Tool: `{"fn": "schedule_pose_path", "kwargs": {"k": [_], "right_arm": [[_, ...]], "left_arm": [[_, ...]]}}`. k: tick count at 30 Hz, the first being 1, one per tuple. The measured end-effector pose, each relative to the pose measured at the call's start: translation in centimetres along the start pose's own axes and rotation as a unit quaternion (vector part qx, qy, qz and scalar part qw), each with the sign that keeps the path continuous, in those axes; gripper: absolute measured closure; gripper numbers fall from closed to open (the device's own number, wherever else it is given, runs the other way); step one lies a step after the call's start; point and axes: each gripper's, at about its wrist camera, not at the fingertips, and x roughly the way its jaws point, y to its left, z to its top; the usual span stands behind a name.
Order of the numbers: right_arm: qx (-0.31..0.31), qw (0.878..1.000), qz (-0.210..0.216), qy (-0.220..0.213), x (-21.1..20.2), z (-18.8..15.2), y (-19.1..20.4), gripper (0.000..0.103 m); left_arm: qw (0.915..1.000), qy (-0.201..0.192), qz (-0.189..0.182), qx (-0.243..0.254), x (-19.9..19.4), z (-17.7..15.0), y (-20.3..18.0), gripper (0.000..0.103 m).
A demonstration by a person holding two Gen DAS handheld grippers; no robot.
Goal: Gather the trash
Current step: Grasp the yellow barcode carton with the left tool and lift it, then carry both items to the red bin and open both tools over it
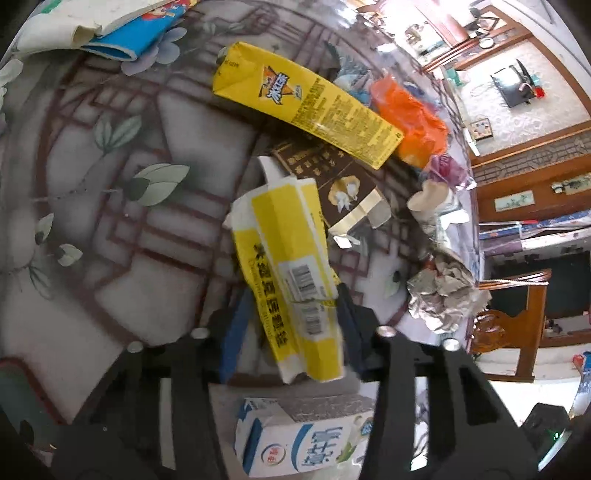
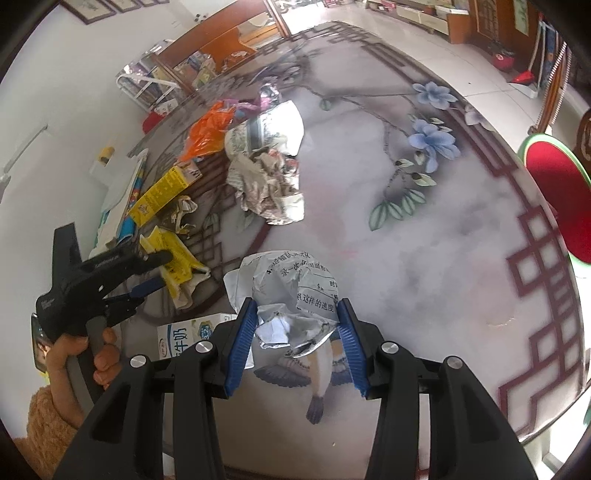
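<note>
My left gripper (image 1: 291,325) is shut on a flattened yellow-and-white carton (image 1: 288,266) and holds it over the round painted table (image 1: 110,206). The right wrist view shows that left gripper (image 2: 155,273) from the side with the yellow carton (image 2: 177,266) in it. My right gripper (image 2: 297,328) is shut on a crumpled printed paper ball (image 2: 291,291) just above the table (image 2: 424,266).
On the table lie a long yellow box (image 1: 306,103), a brown box (image 1: 332,181), an orange bag (image 1: 410,122), crumpled newspaper (image 1: 443,291) (image 2: 266,181), a milk carton (image 1: 303,439) (image 2: 188,336) and a blue-white packet (image 1: 122,29). A red stool (image 2: 557,192) stands at the right.
</note>
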Motion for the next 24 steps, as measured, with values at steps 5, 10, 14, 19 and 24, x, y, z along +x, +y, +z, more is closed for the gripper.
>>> {"fn": "schedule_pose_path", "kwargs": {"k": [5,10,14,19,24], "right_arm": [[0.006,1.000,0.003,-0.014,-0.3,0.2,0.1,0.059],[0.008,1.000,0.010,-0.022,-0.2,0.5,0.6,0.059],[0.011,1.000,0.013,-0.025,-0.1,0.7,0.9,0.059],[0.023,0.999,0.012,-0.046,-0.9,1.1,0.4,0.059],[0.050,0.997,0.004,-0.062,-1.8,1.2,-1.4,0.059]], "left_arm": [[0.9990,-0.036,-0.012,0.024,-2.9,-0.7,-0.5,0.088],[0.9953,-0.069,-0.029,0.061,-5.9,-1.2,-1.9,0.089],[0.9907,-0.086,-0.047,0.095,-7.7,-1.6,-3.6,0.089],[0.9837,-0.093,-0.061,0.141,-8.4,-2.5,-6.2,0.089],[0.9783,-0.090,-0.062,0.176,-7.8,-3.2,-8.2,0.089]]}}
